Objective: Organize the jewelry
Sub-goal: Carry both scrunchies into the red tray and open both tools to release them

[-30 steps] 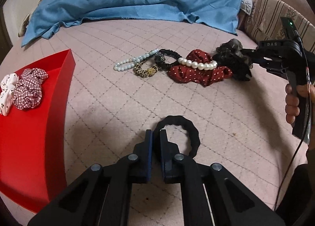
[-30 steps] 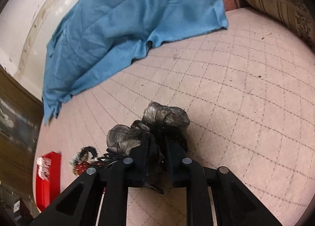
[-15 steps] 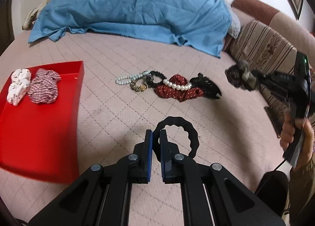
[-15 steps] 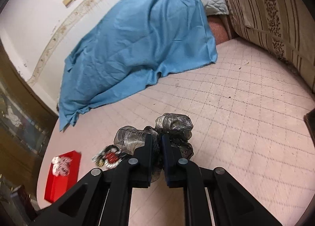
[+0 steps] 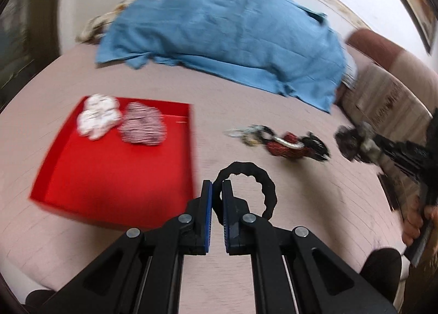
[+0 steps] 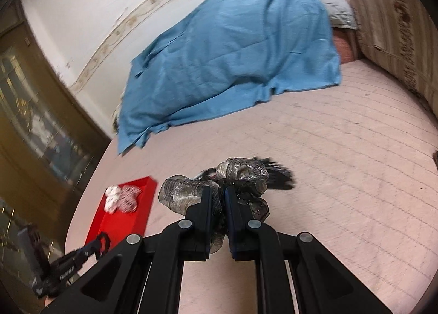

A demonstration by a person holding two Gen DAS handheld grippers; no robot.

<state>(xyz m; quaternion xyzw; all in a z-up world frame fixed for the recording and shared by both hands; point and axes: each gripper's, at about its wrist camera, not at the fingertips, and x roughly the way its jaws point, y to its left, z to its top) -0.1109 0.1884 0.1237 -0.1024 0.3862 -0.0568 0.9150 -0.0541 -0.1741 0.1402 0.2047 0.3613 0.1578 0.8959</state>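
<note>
Pink quilted bed, blue blanket, striped cushion

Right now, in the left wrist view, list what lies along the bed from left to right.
Red tray → black hair tie in the left gripper → jewelry pile → grey scrunchie in the right gripper.

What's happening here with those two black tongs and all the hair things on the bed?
A person is sorting accessories with a handheld gripper in each hand. The left gripper is shut on a black hair tie, held just beside the red tray, where a white scrunchie and a checked scrunchie already lie. The right gripper is shut on a grey sheer scrunchie. A small pile of beads and scrunchies still waits on the pink bedcover.
</note>
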